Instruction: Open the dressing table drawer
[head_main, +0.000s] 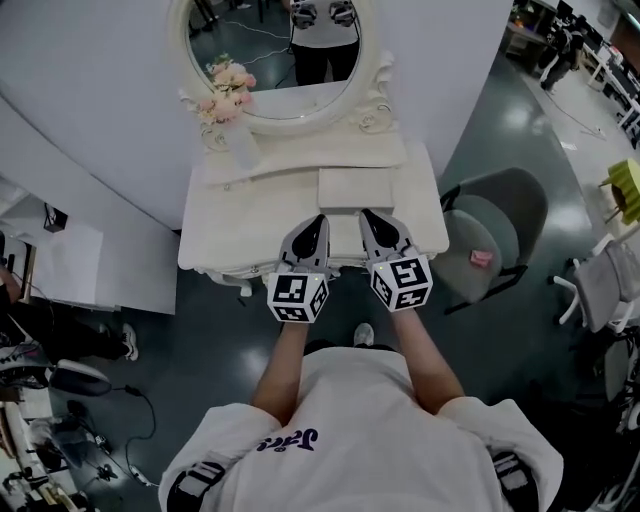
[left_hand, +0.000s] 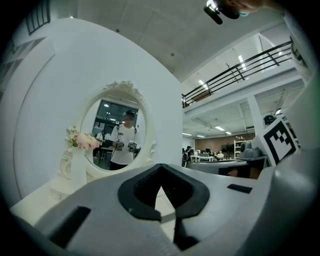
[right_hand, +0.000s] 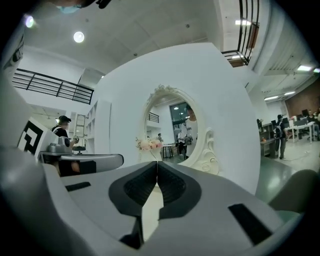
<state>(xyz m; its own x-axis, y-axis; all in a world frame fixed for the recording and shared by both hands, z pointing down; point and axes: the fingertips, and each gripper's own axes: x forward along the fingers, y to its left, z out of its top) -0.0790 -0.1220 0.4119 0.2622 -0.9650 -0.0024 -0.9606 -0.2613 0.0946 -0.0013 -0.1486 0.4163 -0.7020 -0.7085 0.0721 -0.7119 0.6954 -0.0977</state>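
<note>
Standing at a white dressing table (head_main: 225, 235), a person holds both tools out level over the front edge of its worktop, side by side and close together but not touching. Left hand-held gripper (head_main: 320, 221) is closed, tips meeting, nothing between the jaws in its own view. Right hand-held gripper (head_main: 366, 215) is closed too, pads pressed into a thin slit, empty. Both point toward the oval mirror (head_main: 275, 60) at the back, which reflects the person. The drawer (head_main: 345, 263) sits in the table's front just under the worktop edge, below and between the two grippers; only a sliver shows from above, it looks shut, and its handle cannot be made out. Neither gripper touches it. A low flat box (head_main: 360, 187) lies on the worktop just ahead of the tips. Pink flowers (head_main: 228, 88) in a pale vase (head_main: 240, 145) stand at the mirror's left. A grey chair (head_main: 495, 230) stands to the table's right, with a small pink item (head_main: 481, 258) on its seat.
</note>
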